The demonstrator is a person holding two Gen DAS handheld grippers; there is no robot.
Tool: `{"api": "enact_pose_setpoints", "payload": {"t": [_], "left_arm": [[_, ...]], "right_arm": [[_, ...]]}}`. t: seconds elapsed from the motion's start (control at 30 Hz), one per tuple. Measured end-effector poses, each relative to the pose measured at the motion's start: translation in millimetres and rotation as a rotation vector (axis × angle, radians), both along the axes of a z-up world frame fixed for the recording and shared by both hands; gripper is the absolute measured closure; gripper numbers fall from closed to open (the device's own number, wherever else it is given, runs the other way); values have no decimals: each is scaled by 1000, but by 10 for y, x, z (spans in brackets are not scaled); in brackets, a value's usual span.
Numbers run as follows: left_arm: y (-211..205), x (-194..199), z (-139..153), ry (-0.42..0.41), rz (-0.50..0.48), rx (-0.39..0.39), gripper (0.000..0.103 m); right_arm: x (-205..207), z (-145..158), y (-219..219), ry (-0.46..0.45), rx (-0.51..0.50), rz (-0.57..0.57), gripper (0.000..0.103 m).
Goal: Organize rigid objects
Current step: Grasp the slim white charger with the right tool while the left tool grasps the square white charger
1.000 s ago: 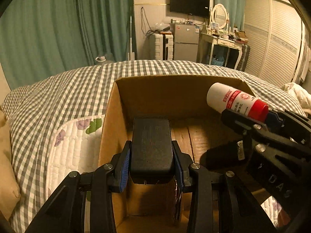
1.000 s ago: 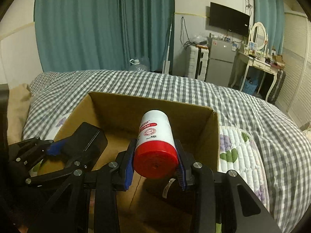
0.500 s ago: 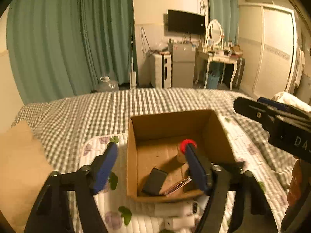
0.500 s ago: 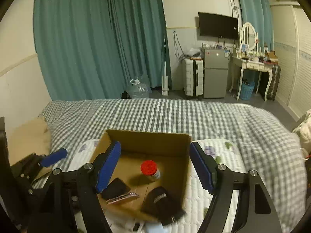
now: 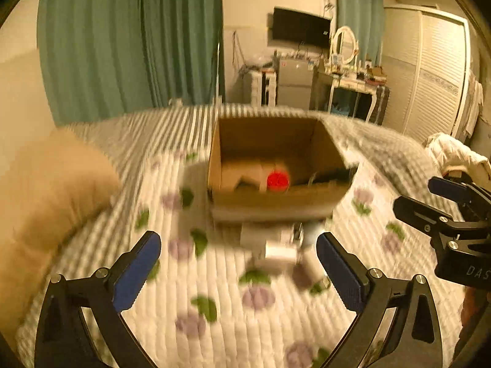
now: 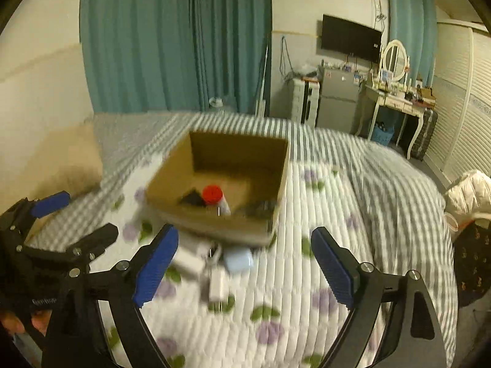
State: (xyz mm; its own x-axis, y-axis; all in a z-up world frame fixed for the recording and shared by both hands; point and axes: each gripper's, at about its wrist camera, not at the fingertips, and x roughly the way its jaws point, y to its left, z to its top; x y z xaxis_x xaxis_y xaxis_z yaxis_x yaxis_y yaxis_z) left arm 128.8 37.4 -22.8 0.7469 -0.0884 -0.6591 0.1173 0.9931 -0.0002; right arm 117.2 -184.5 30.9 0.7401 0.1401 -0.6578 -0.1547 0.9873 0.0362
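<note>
Right wrist: both tools spread wide w/ nothing held, box beyond tips.

Bottle in box on bed (chargers just before it)

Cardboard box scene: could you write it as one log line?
left gripper: open | right gripper: open | red-capped bottle: in cardboard box | small white items: outside

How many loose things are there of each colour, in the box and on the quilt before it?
red-capped bottle: 1, in the cardboard box
black things: 2, in the box
white things: 2, on the quilt
pale blue thing: 1, on the quilt
Total: 6; blur may hide more.
</note>
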Motion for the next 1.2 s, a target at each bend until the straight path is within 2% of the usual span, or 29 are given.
{"api": "enact_pose_setpoints", "payload": {"t": [0.13, 0.3, 0.37, 0.47, 0.5, 0.57, 0.63, 0.83, 0.97, 1.03, 1.07, 1.13, 1.17, 1.2], "left_arm": [[132, -30, -465, 66, 28, 0, 0], [226, 35, -886, 122, 61, 35, 0], [233, 69, -995, 133, 57, 44, 0], [230, 155, -1139, 152, 60, 48, 0], [223, 177, -1167, 157, 60, 49, 0], [195, 243, -1228, 165, 58, 45, 0], [142, 287, -1255, 170, 46, 40, 0], [-189, 451, -1308, 167, -29, 61, 0], [-480, 607, -1401, 177, -74, 131, 0], [-564, 664, -1431, 184, -92, 136, 1], [-606, 704, -1451, 189, -99, 138, 4], [-644, 772, -1488, 204, -108, 138, 20], [-655, 799, -1511, 216, -111, 140, 35], [-656, 807, -1521, 222, -114, 139, 44]], "right_arm": [[-108, -477, 59, 88, -3, 15, 14], [34, -1128, 180, 199, -11, 47, 17], [165, -1390, 231, 247, -25, 57, 30], [329, -1625, 279, 294, -3, 76, 41], [364, -1655, 295, 300, 6, 84, 44], [456, -1730, 338, 315, 20, 106, 71], [514, -1757, 349, 315, 26, 116, 81], [431, -1540, 119, 228, 37, 52, 81], [449, -1444, -114, 209, 89, 6, 81], [460, -1454, -135, 207, 52, -8, 81], [481, -1460, -132, 210, 44, -11, 81], [504, -1495, -136, 223, 54, -12, 81], [516, -1511, -134, 228, 56, -12, 81], [521, -1521, -130, 231, 50, -13, 82]]}}
